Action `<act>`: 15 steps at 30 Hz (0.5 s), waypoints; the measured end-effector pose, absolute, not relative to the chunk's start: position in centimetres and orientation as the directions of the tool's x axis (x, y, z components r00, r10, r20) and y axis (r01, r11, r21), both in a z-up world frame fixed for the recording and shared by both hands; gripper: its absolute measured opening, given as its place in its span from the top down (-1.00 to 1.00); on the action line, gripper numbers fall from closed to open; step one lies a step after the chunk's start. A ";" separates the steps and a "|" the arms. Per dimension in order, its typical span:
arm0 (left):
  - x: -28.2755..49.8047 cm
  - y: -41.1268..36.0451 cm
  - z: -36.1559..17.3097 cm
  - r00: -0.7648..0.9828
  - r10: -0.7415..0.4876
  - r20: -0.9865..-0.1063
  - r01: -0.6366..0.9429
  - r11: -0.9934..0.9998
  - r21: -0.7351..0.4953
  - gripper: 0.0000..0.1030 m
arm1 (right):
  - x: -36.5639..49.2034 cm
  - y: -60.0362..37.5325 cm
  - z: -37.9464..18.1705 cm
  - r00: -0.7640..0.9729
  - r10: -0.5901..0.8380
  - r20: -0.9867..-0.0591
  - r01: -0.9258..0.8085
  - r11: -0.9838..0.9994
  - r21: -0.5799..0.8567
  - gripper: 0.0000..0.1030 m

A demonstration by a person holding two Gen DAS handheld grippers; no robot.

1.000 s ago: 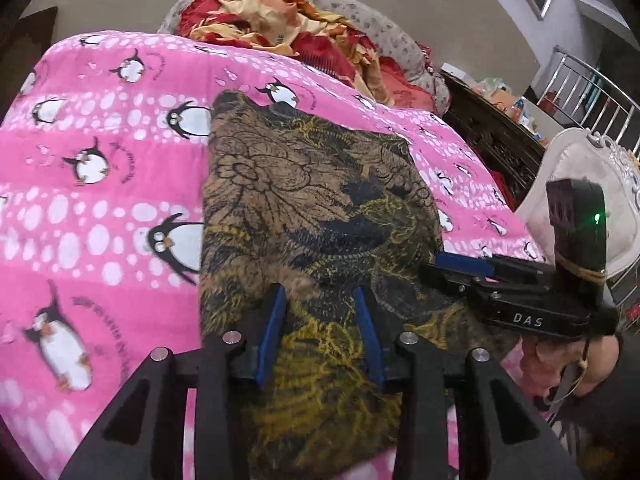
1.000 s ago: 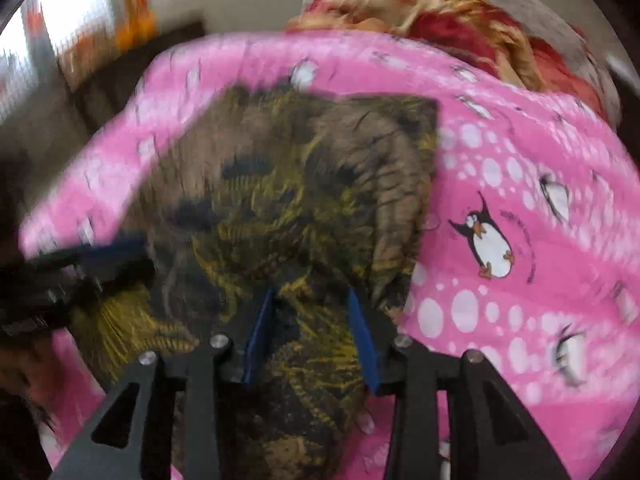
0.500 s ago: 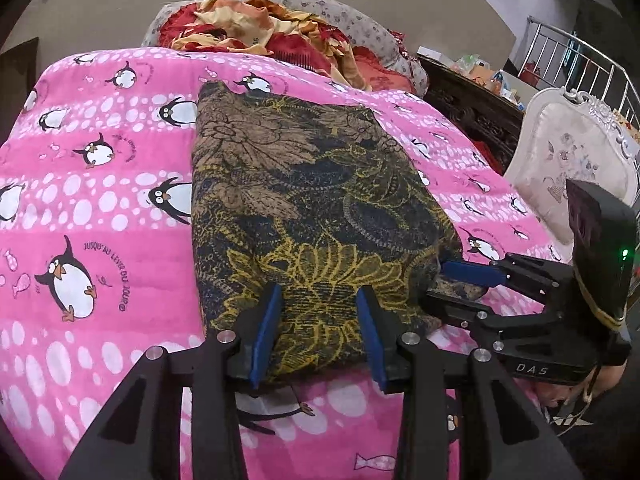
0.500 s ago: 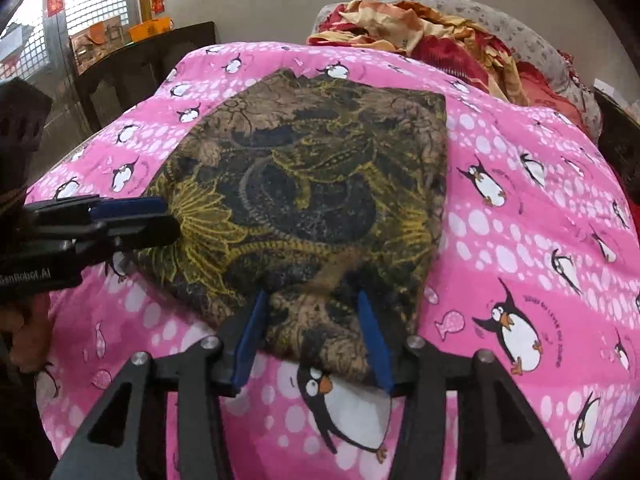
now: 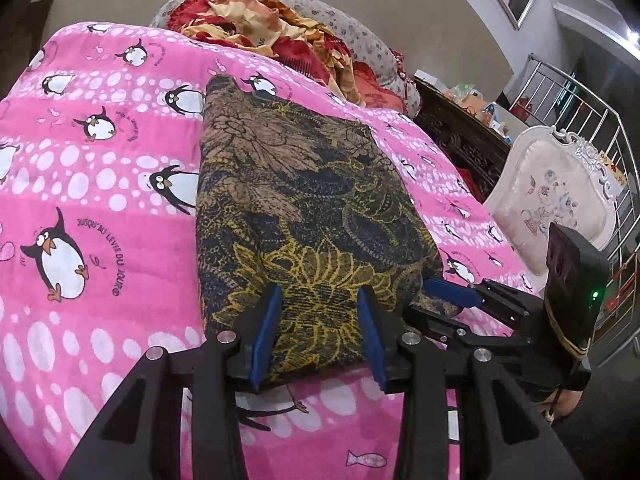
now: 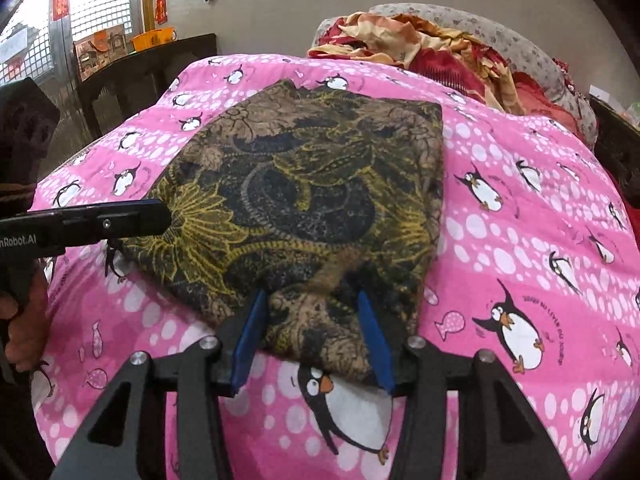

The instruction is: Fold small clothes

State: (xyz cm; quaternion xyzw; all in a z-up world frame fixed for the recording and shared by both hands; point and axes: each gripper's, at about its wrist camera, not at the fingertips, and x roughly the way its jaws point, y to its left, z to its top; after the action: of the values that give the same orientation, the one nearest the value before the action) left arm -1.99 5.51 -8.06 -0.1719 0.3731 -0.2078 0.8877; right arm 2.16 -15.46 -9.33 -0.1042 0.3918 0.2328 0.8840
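A brown, black and yellow patterned cloth [image 5: 304, 216] lies folded flat on the pink penguin bedspread [image 5: 80, 200]; it also shows in the right wrist view [image 6: 312, 200]. My left gripper [image 5: 318, 320] is open, its blue fingers straddling the cloth's near edge, holding nothing. My right gripper [image 6: 312, 328] is open over the cloth's near right corner, holding nothing. Each gripper shows in the other's view: the right one [image 5: 448, 292] at the cloth's right corner, the left one [image 6: 160, 216] at its left edge.
A heap of red and orange bedding [image 5: 272, 28] and a grey pillow [image 5: 352, 40] lie at the bed's far end. A dark carved cabinet [image 5: 460, 136], a white chair [image 5: 552, 196] and a metal railing [image 5: 592, 92] stand to the right. A dark table [image 6: 132, 68] stands left.
Both grippers have drawn back towards the near edge of the cloth. The cloth now lies flatter and smoother on the bedspread.
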 end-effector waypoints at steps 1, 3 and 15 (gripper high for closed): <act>-2.0 5.4 -8.0 0.636 -0.494 -0.593 0.240 0.857 -0.456 0.66 | 2.2 -15.5 -9.3 0.585 0.330 -0.741 -0.494 0.870 -0.002 0.01; -2.1 5.3 -8.0 0.638 -0.487 -0.597 0.238 0.862 -0.448 0.66 | 2.2 -15.5 -9.3 0.585 0.331 -0.741 -0.494 0.870 -0.002 0.01; -1.4 2.9 -6.1 0.633 -0.326 -0.702 0.129 0.939 -0.320 0.66 | 2.1 -15.7 -9.1 0.587 0.320 -0.743 -0.494 0.869 -0.016 0.01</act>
State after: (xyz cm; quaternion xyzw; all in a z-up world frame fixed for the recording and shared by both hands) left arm -1.39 2.91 -6.09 -0.1204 0.4091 -0.1271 0.8956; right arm 2.07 -15.65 -9.12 -0.1111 0.3914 0.2304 0.8839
